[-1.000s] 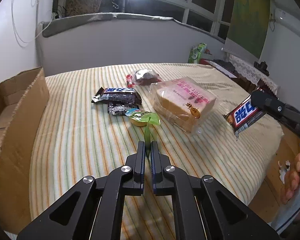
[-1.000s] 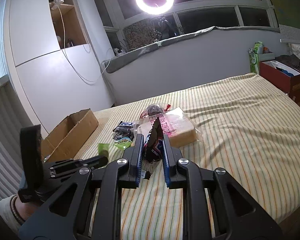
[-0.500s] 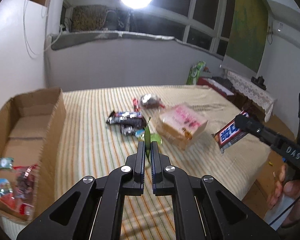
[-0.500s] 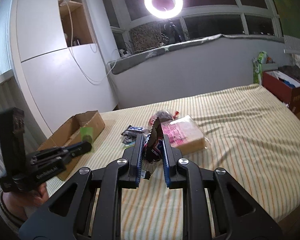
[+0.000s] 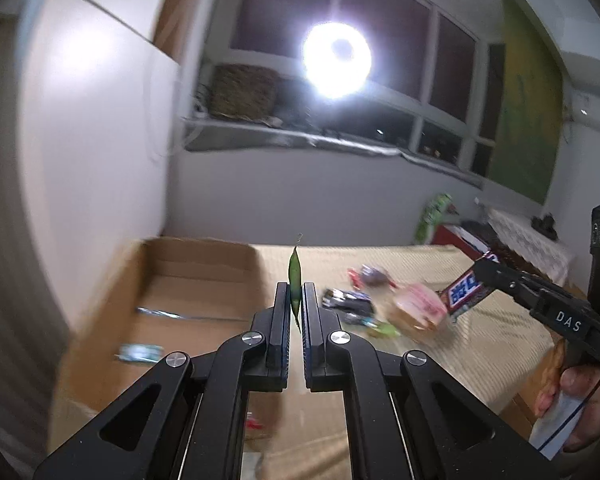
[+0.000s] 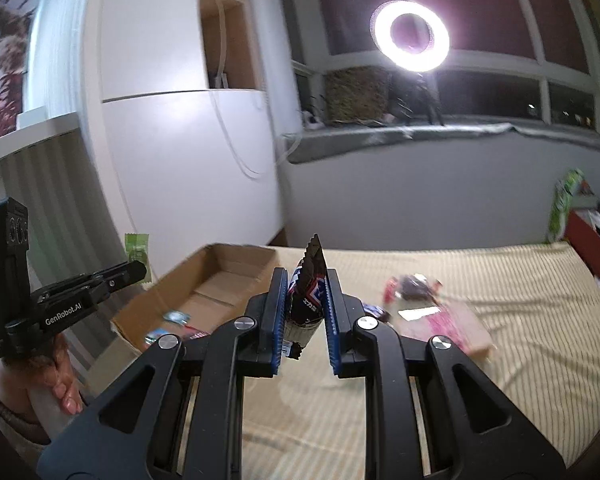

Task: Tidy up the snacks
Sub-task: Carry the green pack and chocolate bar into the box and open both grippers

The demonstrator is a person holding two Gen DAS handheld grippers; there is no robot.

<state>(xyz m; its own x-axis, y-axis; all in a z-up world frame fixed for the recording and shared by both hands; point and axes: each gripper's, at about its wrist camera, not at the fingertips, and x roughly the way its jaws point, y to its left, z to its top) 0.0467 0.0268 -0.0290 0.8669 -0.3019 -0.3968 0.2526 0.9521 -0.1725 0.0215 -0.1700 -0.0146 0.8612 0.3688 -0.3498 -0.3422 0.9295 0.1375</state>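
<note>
- Both hands have swung up off the bed (image 6: pixel 500 380) toward the cardboard box (image 5: pixel 204 276) since a second ago; drop-off looks next.
- Left gripper (image 5: pixel 295 300): jaws pinching one green packet (image 5: pixel 295 276).
- Right gripper (image 6: pixel 306 304): jaws clamped on one chocolate bar (image 6: pixel 308 296).
- Roughly five snacks remain on the bed; a few already lie in the box.

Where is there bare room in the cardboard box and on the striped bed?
The open cardboard box is bare at its far end; packets crowd its near end. The striped bed is bare right of the pink-wrapped bread pack; snacks cluster between it and the box.
</note>
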